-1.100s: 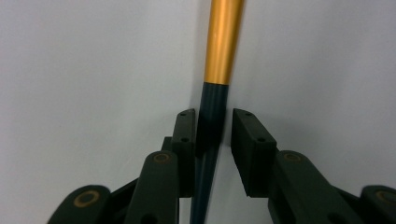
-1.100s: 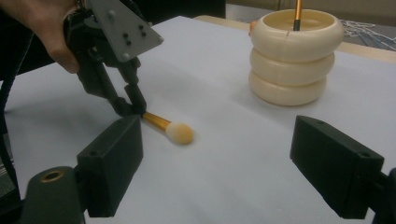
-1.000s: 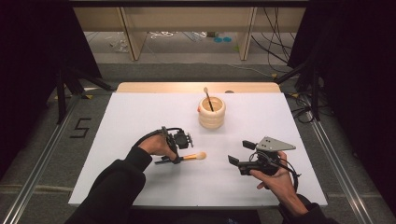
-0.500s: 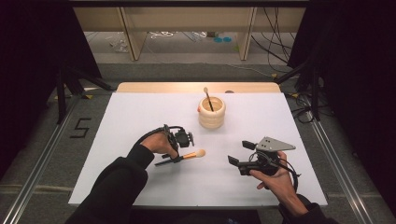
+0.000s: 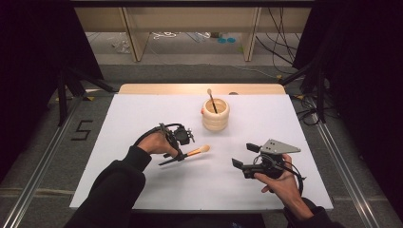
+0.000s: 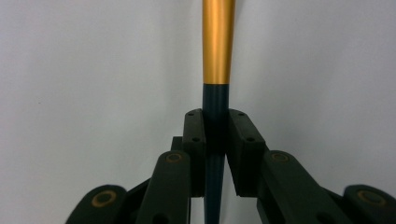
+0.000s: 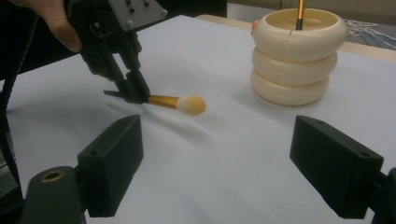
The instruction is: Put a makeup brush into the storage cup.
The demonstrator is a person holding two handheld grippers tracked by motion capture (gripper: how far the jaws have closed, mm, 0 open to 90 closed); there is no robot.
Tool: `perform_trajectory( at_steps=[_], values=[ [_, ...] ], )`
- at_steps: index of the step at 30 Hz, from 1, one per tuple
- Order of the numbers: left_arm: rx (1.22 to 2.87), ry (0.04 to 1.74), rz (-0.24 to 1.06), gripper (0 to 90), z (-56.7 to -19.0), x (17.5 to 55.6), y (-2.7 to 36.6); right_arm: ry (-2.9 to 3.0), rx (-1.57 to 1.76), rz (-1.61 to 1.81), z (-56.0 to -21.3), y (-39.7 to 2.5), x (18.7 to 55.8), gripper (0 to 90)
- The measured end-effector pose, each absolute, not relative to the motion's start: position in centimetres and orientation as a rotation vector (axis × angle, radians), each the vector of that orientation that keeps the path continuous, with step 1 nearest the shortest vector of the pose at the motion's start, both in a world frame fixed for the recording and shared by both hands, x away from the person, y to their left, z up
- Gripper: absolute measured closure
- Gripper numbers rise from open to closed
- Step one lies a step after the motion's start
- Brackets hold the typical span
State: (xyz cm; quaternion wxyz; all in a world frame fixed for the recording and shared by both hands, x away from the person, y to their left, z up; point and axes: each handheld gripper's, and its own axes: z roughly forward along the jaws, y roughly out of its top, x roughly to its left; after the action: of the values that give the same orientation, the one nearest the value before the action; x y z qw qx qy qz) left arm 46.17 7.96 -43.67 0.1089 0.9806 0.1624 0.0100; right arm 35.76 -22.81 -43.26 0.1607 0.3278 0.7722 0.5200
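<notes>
A makeup brush with a dark handle, gold ferrule and cream tip hangs just above the white sheet, casting a shadow. My left gripper is shut on its dark handle, tip pointing right. A cream ribbed holder stands at the far middle with a second brush upright in it. My right gripper sits at the front right, open and holding nothing. Its jaws face the held brush and the holder.
A white sheet covers the table, with a wooden strip along its far edge. Black stands flank the table on the left and right. Cables lie by the far right corner.
My left gripper has lifted the brush slightly and shifted it a little farther from the person. The right gripper has stayed in place.
</notes>
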Motion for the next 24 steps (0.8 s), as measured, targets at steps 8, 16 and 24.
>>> perform_trajectory(
  at_steps=[8,16,24],
  values=[
    [2.757,0.51,0.068,78.3,-42.5,46.1,8.4,2.187,0.933,1.506,-43.4,-22.7,35.9,18.0],
    [2.63,0.594,0.182,78.3,-41.6,46.9,9.1,2.197,0.948,1.507,-43.3,-22.7,35.8,18.0],
    [2.446,0.662,0.242,78.3,-40.8,47.5,10.1,2.197,0.951,1.506,-43.3,-22.8,35.8,18.0]
  ],
)
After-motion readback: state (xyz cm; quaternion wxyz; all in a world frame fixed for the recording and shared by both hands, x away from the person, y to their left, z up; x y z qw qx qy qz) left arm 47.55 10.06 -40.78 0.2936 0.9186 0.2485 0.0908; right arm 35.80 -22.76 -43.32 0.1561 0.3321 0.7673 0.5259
